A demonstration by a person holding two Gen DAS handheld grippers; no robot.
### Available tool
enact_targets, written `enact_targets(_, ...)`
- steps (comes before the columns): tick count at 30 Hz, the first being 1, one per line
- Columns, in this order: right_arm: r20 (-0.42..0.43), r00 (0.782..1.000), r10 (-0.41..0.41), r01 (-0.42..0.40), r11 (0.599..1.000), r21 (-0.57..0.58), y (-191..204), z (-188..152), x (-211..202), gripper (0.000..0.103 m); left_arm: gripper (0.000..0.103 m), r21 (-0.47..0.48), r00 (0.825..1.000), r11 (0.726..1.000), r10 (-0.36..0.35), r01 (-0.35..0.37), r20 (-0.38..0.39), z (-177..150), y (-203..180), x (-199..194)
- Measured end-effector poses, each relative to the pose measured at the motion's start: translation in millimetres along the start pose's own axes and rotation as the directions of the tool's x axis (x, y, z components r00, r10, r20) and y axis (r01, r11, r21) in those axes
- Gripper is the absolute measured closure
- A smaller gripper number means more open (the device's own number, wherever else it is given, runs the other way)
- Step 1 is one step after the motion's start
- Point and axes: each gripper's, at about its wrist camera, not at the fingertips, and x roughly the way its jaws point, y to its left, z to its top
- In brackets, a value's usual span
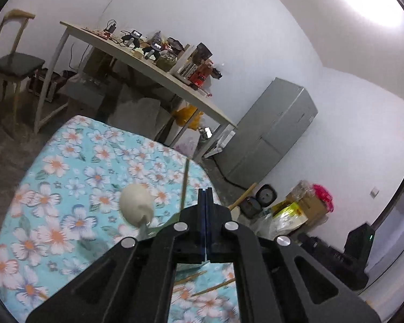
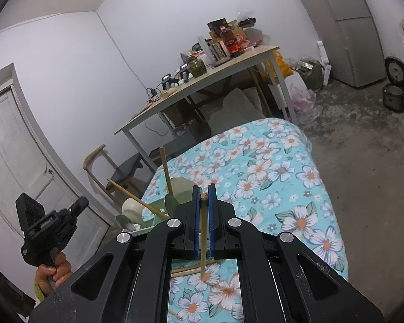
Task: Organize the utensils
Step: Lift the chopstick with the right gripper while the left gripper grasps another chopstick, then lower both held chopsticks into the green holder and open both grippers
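My right gripper [image 2: 204, 196] is shut on a wooden chopstick [image 2: 203, 231] that runs back between its blue pads above the floral tablecloth [image 2: 269, 177]. More wooden chopsticks [image 2: 191, 269] lie on the cloth below it. A pale green holder [image 2: 183, 188] at the table's left holds a wooden stick [image 2: 165, 169], a dark green spoon [image 2: 171, 204], a cream spoon [image 2: 132, 207] and another chopstick [image 2: 137, 199]. My left gripper [image 1: 206, 191] is shut and empty. In its view the cream spoon [image 1: 136, 204] and a thin stick [image 1: 185, 183] rise just left of it. The left gripper also shows in the right wrist view [image 2: 51, 223], held off the table's left.
A wooden chair [image 2: 113, 172] stands beside the table's far left corner. A cluttered desk [image 2: 202, 80] stands behind, with a grey cabinet [image 2: 347, 27] and rice cookers [image 2: 394, 86] on the floor to the right. A white door [image 2: 13, 145] is at the left.
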Motion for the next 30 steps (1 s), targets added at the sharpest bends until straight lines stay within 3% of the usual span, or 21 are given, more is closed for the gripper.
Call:
enact_targets(4,-0.006,1.0,0.005,-0.005,1.0,-0.003,2,0,1,0.099,0.102,-0.046,0.998,0.997,0.055,-0.056,-0.027,-16,22,-23)
enact_targets(6,-0.011,1.0,0.007,-0.007,1.0,-0.007,4,0,2,0.099,0.096,-0.104,0.995,0.99,0.087,-0.091,-0.047,-27,39,-32)
enact_targets(9,-0.016,1.0,0.015,-0.016,1.0,-0.012,7,-1,3,0.099,0.088,-0.255,0.986,0.954,0.134,-0.156,-0.1,-54,76,-46)
enact_targets(12,-0.026,0.999,0.021,-0.021,1.0,-0.016,9,-1,7,0.099,0.085,-0.408,0.969,0.882,0.18,-0.235,-0.169,-83,119,-49)
enact_targets(13,-0.03,0.999,0.023,-0.024,1.0,-0.019,11,-1,8,0.099,0.085,-0.473,0.964,0.843,0.184,-0.255,-0.193,-94,138,-47)
enact_targets(17,-0.035,0.999,0.028,-0.029,0.999,-0.031,15,-2,9,0.099,0.085,-0.578,0.948,0.753,0.21,-0.314,-0.24,-112,181,-36)
enact_targets(19,-0.033,0.999,0.028,-0.029,0.999,-0.033,17,-2,8,0.099,0.085,-0.606,0.942,0.723,0.218,-0.331,-0.255,-118,193,-31)
enact_targets(22,-0.033,0.999,0.028,-0.029,0.999,-0.033,17,-2,8,0.099,0.085,-0.626,0.941,0.704,0.223,-0.336,-0.254,-121,201,-27)
enact_targets(25,-0.036,0.999,0.03,-0.032,0.999,-0.034,17,-2,9,0.099,0.085,-0.613,0.931,0.701,0.25,-0.365,-0.268,-116,199,-26)
enact_targets(27,-0.035,0.999,0.03,-0.032,0.999,-0.039,19,-2,8,0.099,0.085,-0.62,0.92,0.68,0.267,-0.39,-0.286,-114,195,-30)
enact_targets(30,-0.027,0.999,0.029,-0.03,0.998,-0.053,21,-1,6,0.099,0.078,-0.581,0.905,0.695,0.302,-0.424,-0.3,-109,189,-33)
